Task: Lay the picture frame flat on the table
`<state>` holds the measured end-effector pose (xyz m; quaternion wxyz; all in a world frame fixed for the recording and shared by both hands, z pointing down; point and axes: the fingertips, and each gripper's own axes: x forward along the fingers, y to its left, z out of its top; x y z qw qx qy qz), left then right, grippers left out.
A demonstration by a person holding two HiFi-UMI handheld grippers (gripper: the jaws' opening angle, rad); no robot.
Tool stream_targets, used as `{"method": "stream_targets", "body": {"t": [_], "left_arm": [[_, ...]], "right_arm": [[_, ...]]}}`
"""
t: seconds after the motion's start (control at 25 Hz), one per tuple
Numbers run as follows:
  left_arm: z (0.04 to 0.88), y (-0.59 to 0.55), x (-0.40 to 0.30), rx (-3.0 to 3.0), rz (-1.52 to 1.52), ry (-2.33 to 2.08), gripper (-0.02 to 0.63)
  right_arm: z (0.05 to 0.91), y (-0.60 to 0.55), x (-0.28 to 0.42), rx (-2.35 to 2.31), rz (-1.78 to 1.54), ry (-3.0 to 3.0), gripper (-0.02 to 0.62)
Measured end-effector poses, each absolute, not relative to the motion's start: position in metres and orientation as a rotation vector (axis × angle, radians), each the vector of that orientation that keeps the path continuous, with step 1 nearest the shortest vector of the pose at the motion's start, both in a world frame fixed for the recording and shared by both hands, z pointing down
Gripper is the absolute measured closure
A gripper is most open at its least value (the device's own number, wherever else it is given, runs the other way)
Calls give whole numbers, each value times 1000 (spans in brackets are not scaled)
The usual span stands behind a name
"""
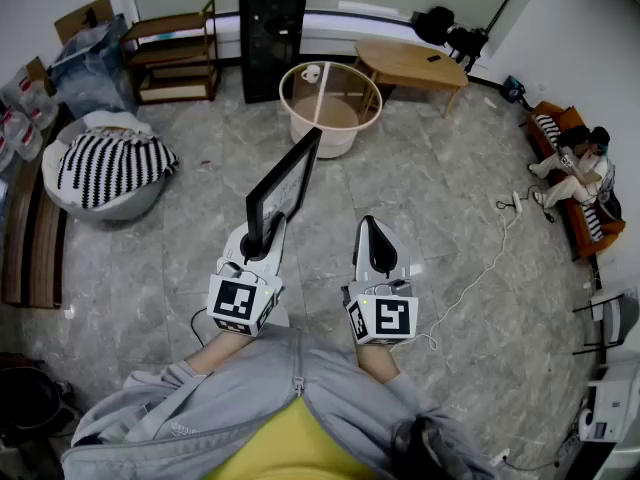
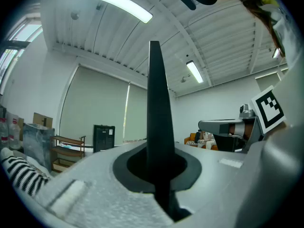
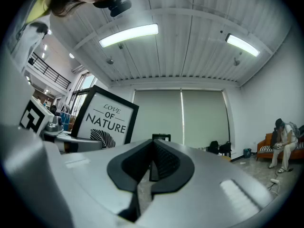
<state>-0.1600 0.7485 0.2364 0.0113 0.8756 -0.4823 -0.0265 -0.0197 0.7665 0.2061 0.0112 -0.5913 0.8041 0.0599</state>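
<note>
Blk cabinet (image 1: 273, 30) at 12 o'clock, by far wall; wooden shelf unit (image 1: 172, 56) at 11 w/ cardboard box (image 1: 83, 18) nr it; striped cushion (image 1: 108, 165) in white basket (image 1: 120, 203) at 10; person (image 1: 578, 160) seated on orange sofa (image 1: 588, 236) at 3; white cable (image 1: 488, 260) on grey tiled floor (image 1: 420, 198) at 4; dark bags (image 1: 455, 33) at 1.

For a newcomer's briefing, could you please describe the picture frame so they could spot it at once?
Find the round glass table on the grey floor. In front of it, the left gripper holds the picture frame aloft by its edge. It alone is a thin black-rimmed panel, printed LOVE OF NATURE over a leaf.
</note>
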Motion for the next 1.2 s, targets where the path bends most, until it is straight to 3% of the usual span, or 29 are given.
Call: {"method": "stream_targets", "body": {"t": [0.36, 0.92, 1.2], "left_arm": [[254, 688, -155, 2725, -73, -1454, 592], [256, 454, -156, 2787, -85, -1332, 592], [260, 369, -160, 2803, -92, -1277, 592]], "right_arm": [[227, 701, -21, -1809, 86, 2525, 601], [226, 478, -27, -1829, 128, 2503, 600], [231, 403, -30, -1875, 91, 2451, 565]]}}
